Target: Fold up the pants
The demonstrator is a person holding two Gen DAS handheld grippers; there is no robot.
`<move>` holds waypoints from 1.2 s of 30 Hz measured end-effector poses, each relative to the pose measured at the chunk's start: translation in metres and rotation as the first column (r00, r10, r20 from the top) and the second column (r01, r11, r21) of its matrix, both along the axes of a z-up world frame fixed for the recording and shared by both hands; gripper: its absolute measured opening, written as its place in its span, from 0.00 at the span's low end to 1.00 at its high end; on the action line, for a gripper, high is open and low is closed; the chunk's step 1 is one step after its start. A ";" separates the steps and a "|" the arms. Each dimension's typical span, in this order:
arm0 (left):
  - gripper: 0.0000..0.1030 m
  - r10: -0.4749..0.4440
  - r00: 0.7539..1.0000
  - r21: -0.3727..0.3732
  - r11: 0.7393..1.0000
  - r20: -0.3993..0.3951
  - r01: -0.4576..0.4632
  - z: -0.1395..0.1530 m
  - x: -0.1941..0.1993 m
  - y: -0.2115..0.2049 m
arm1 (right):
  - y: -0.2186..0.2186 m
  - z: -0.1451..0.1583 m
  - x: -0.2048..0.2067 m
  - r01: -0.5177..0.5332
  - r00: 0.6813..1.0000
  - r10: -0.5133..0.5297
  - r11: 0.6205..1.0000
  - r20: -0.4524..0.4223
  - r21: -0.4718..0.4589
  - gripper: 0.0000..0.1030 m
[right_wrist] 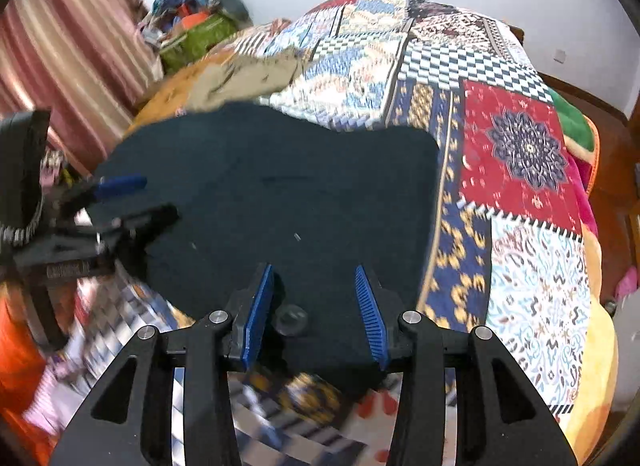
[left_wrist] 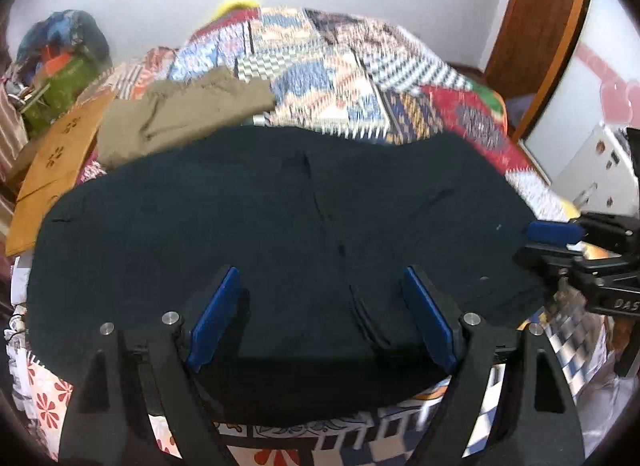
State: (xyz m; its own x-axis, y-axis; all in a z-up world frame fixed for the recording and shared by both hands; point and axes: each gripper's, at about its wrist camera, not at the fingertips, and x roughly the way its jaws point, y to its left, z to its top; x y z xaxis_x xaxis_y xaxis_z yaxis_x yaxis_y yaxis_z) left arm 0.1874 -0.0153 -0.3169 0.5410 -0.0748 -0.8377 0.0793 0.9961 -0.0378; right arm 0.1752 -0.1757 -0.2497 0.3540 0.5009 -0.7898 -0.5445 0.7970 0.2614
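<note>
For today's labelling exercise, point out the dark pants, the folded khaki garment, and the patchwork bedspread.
dark pants [left_wrist: 280, 225], left wrist view, middle of the spread fabric.
khaki garment [left_wrist: 188, 109], left wrist view, centre of its top face.
patchwork bedspread [right_wrist: 516, 153], right wrist view, red patch.

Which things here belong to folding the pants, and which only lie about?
For the job:
- dark navy cloth pants
- left hand-held gripper
- right hand-held gripper

Lying about:
- olive-brown folded garment
- patchwork patterned bedcover
- orange flower-cut board
</note>
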 end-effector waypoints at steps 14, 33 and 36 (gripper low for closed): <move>0.91 0.052 0.999 -0.056 0.997 -0.015 -0.052 -0.004 -0.004 0.021 | -0.009 0.010 -0.004 0.037 0.999 -0.036 0.999 -0.023 0.016 0.45; 0.91 0.443 0.895 -0.147 0.889 0.044 -0.433 0.034 -0.105 0.197 | 0.108 0.067 -0.008 -0.204 0.969 0.192 0.976 0.158 0.069 0.51; 0.91 0.491 0.871 -0.200 0.852 -0.010 -0.483 0.017 -0.114 0.219 | 0.132 0.062 -0.011 -0.248 0.958 0.237 0.967 0.161 0.054 0.51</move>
